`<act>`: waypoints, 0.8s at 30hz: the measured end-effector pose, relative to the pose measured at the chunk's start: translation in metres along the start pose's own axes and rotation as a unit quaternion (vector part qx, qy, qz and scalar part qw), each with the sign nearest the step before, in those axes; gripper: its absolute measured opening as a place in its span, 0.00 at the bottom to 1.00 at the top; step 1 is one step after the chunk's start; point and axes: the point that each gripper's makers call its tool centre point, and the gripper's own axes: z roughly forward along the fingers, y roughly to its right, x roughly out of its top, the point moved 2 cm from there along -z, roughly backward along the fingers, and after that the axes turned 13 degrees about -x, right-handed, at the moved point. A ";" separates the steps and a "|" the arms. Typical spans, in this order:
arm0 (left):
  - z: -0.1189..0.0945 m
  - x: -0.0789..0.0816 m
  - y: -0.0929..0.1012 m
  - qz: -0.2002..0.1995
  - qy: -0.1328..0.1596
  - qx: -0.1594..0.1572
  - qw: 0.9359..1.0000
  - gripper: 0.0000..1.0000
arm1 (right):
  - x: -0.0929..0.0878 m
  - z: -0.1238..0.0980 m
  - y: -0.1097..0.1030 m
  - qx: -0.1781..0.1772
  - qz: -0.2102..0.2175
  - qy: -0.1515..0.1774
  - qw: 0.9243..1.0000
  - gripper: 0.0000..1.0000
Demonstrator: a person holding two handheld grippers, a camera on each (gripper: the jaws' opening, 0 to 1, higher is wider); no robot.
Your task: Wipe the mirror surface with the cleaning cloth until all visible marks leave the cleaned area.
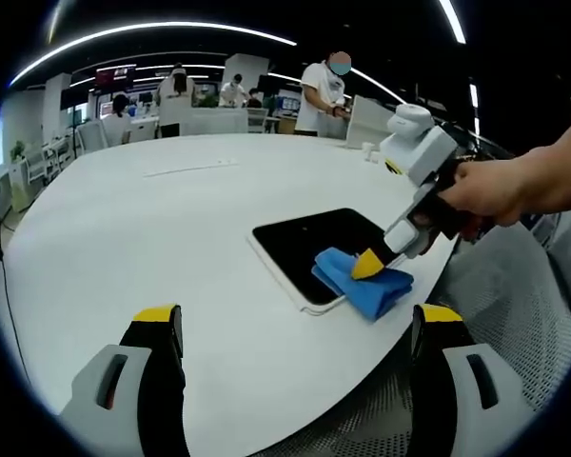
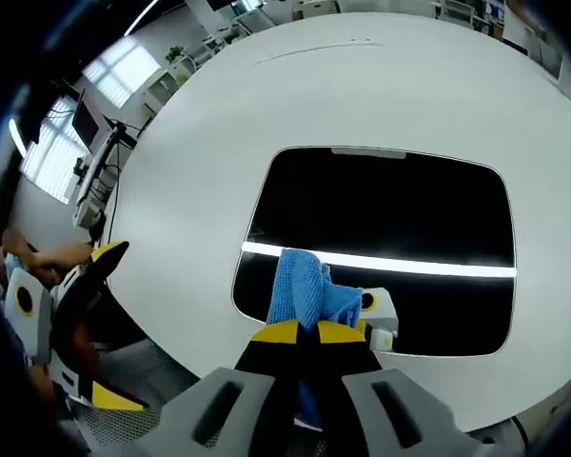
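1. The right tool (image 2: 300, 331) has its jaws pinched together on the blue cleaning cloth (image 2: 303, 286), with the yellow tips meeting over the fold.
2. In the left gripper view the right tool (image 1: 369, 264) comes in from the right, tip down on the cleaning cloth (image 1: 364, 278), a person's hand (image 1: 500, 190) gripping its handle.
3. The left tool (image 1: 295, 319) stands wide, jaws well apart and holding nothing, hovering over the near edge of the white counter (image 1: 133, 219); in the right gripper view the left tool (image 2: 90, 286) shows at the left, off the counter edge.
4. The mirror (image 2: 381, 214) lies flat on the counter (image 2: 200, 143) near its edge, dark, reflecting a bright ceiling strip; the cloth rests on the mirror's near part, bunched rather than spread.
5. In the left gripper view the mirror (image 1: 309, 243) sits close to the counter's rim, with the cloth overhanging its near corner.
6. Risks, as I judge them: nothing pins the mirror, so a firm stroke could slide it toward the edge; the bunched cloth could leave streaks or slip from the pinch.
7. Hard to make out: no marks can be told on the glass, since reflections and darkness mask them; the mirror under the cloth is hidden. Background people (image 1: 324, 90) and desks are small.
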 end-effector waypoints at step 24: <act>-0.001 0.002 -0.002 -0.002 0.009 0.007 1.000 0.99 | -0.003 -0.004 0.000 0.015 -0.023 0.000 1.000 0.00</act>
